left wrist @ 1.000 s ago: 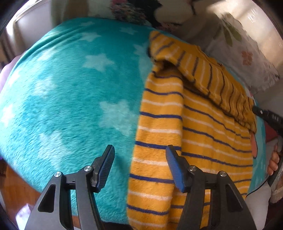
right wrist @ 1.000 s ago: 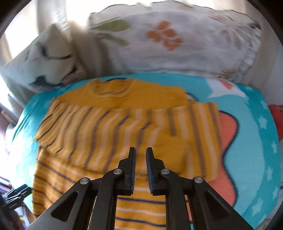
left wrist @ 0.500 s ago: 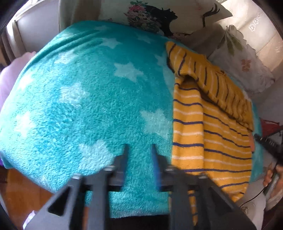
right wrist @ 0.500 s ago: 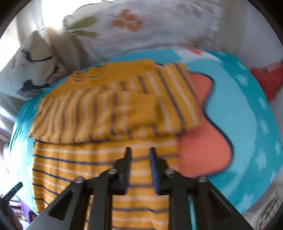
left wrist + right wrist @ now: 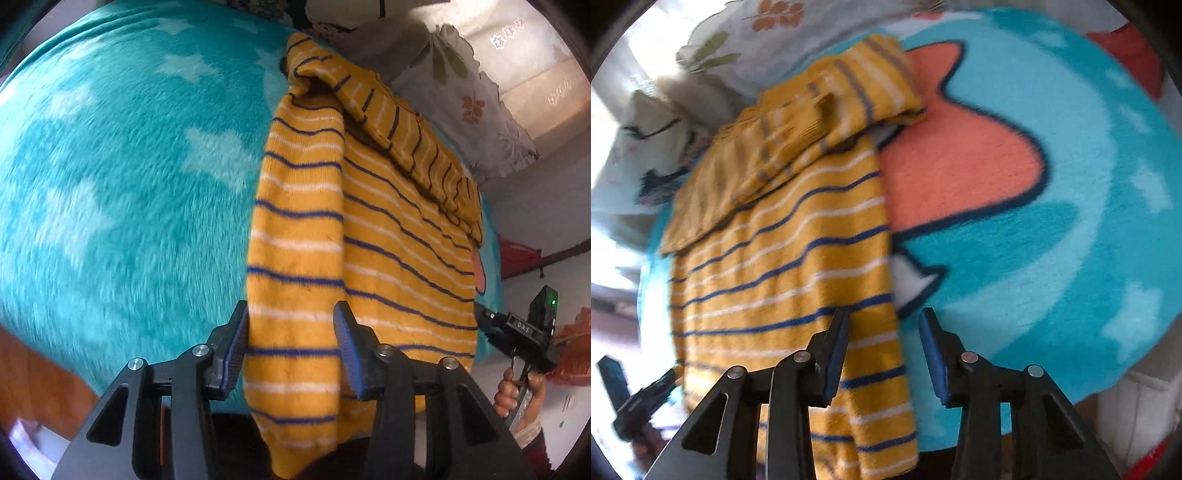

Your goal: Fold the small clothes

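Striped yellow garment [image 5: 369,236] lies flat on the teal star blanket [image 5: 122,177], sleeves already folded across its top near the pillows, bottom hem hanging off the near blanket edge. Left gripper [image 5: 291,350]: jaws have just been opening, now part-open, straddling the garment's left side strip near the hem; cloth sits between the fingers, left pad right at the garment edge, but whether either pad actually presses on it cannot be told. Right gripper [image 5: 884,347]: jaws have just been opening, parted and released, straddling the garment's right edge; left finger over the cloth, right finger over bare blanket, nothing pinched. Left wrist view only: the other gripper with a green light at far right, a hand [image 5: 517,395] on its handle, and the floral pillow [image 5: 469,107] beyond the folded sleeves. Right wrist view only: the orange star shape [image 5: 956,162] on the blanket just right of the garment, plus the left gripper small at lower left. Right view is motion-blurred.
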The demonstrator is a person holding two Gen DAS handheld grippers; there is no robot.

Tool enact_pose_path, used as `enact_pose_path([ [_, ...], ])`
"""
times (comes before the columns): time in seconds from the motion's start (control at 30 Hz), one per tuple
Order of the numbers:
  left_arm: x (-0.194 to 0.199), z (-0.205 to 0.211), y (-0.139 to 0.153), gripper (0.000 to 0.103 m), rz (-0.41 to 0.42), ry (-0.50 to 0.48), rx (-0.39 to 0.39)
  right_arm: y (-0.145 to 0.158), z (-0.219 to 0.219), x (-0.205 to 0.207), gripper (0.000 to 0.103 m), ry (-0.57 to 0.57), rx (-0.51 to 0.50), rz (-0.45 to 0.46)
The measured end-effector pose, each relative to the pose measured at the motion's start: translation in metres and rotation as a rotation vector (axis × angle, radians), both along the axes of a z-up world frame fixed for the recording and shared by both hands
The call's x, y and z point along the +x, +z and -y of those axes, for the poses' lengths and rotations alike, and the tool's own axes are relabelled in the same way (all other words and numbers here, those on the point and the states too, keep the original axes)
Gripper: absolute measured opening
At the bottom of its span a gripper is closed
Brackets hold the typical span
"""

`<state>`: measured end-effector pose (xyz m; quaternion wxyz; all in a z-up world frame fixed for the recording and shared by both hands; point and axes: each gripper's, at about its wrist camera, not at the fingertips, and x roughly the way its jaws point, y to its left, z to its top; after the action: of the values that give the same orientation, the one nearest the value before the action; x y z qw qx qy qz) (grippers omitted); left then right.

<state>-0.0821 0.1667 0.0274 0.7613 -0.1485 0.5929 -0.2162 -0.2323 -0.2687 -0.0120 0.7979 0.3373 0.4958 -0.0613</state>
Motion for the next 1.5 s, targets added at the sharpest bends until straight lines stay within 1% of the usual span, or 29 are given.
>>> enact_pose_path([
  [0.07, -0.015, -0.006, 0.0, 0.045, 0.001, 0.037, -0.005, -0.008, -0.004, -0.008, 0.043, 0.051, 0.1, 0.035],
  [0.13, -0.028, -0.011, 0.0, 0.046, 0.009, 0.065, -0.013, -0.011, -0.012, -0.014, 0.043, 0.111, 0.134, 0.052],
  [0.17, -0.035, -0.012, -0.001, 0.048, 0.012, 0.079, -0.019, -0.012, -0.017, -0.019, 0.043, 0.143, 0.148, 0.06],
  [0.2, -0.044, -0.015, -0.002, 0.055, 0.012, 0.098, -0.028, -0.013, -0.021, -0.023, 0.043, 0.167, 0.16, 0.066],
  [0.27, -0.057, -0.019, -0.006, 0.061, 0.005, 0.13, -0.037, -0.015, -0.028, -0.031, 0.043, 0.219, 0.188, 0.073],
  [0.3, -0.063, -0.018, -0.011, 0.062, 0.001, 0.147, -0.047, -0.017, -0.03, -0.033, 0.043, 0.236, 0.197, 0.071],
  [0.37, -0.07, -0.016, -0.017, 0.062, -0.003, 0.151, -0.047, -0.017, -0.037, -0.039, 0.043, 0.276, 0.207, 0.073],
  [0.47, -0.076, -0.009, -0.025, 0.062, -0.005, 0.123, -0.057, -0.016, -0.044, -0.048, 0.043, 0.321, 0.198, 0.076],
  [0.57, -0.077, 0.001, -0.029, 0.062, -0.019, 0.108, -0.079, -0.017, -0.05, -0.051, 0.043, 0.339, 0.185, 0.066],
  [0.6, -0.078, 0.005, -0.029, 0.06, -0.023, 0.103, -0.084, -0.018, -0.052, -0.052, 0.043, 0.345, 0.18, 0.063],
  [0.63, -0.078, 0.007, -0.029, 0.055, -0.028, 0.097, -0.083, -0.019, -0.054, -0.053, 0.043, 0.353, 0.176, 0.059],
  [0.67, -0.078, 0.008, -0.03, 0.033, -0.039, 0.09, -0.077, -0.021, -0.058, -0.054, 0.043, 0.366, 0.17, 0.052],
  [0.7, -0.078, 0.012, -0.033, 0.009, -0.067, 0.079, -0.056, -0.024, -0.062, -0.054, 0.045, 0.376, 0.157, 0.043],
  [0.77, -0.079, 0.012, -0.035, 0.009, -0.082, 0.089, -0.045, -0.03, -0.072, -0.052, 0.048, 0.402, 0.134, 0.029],
  [0.83, -0.08, 0.009, -0.031, 0.009, -0.085, 0.105, -0.047, -0.035, -0.078, -0.052, 0.048, 0.421, 0.122, 0.023],
  [0.87, -0.082, 0.007, -0.027, 0.008, -0.083, 0.111, -0.045, -0.037, -0.079, -0.053, 0.042, 0.425, 0.124, 0.018],
  [0.9, -0.083, 0.005, -0.021, 0.008, -0.078, 0.117, -0.049, -0.037, -0.079, -0.053, 0.017, 0.427, 0.135, 0.024],
  [0.93, -0.085, 0.003, -0.016, 0.008, -0.075, 0.123, -0.053, -0.036, -0.077, -0.054, 0.012, 0.426, 0.144, 0.029],
  [1.0, -0.09, -0.003, -0.002, 0.008, -0.063, 0.131, -0.053, -0.033, -0.069, -0.062, 0.011, 0.42, 0.163, 0.038],
  [1.1, -0.098, -0.006, 0.016, 0.008, -0.041, 0.134, -0.054, -0.025, -0.063, -0.079, 0.009, 0.468, 0.186, 0.035],
  [1.17, -0.103, -0.009, 0.021, 0.008, -0.04, 0.131, -0.053, -0.02, -0.061, -0.091, 0.009, 0.494, 0.185, 0.02],
  [1.23, -0.102, -0.006, 0.021, 0.008, -0.045, 0.13, -0.04, -0.019, -0.058, -0.097, 0.009, 0.487, 0.204, 0.018],
  [1.37, -0.095, -0.006, 0.019, 0.008, -0.058, 0.148, -0.036, -0.018, -0.055, -0.085, 0.009, 0.463, 0.199, 0.028],
  [1.5, -0.085, -0.001, 0.031, 0.008, -0.025, 0.156, -0.036, 0.0, -0.054, -0.073, 0.009, 0.479, 0.173, 0.073],
])
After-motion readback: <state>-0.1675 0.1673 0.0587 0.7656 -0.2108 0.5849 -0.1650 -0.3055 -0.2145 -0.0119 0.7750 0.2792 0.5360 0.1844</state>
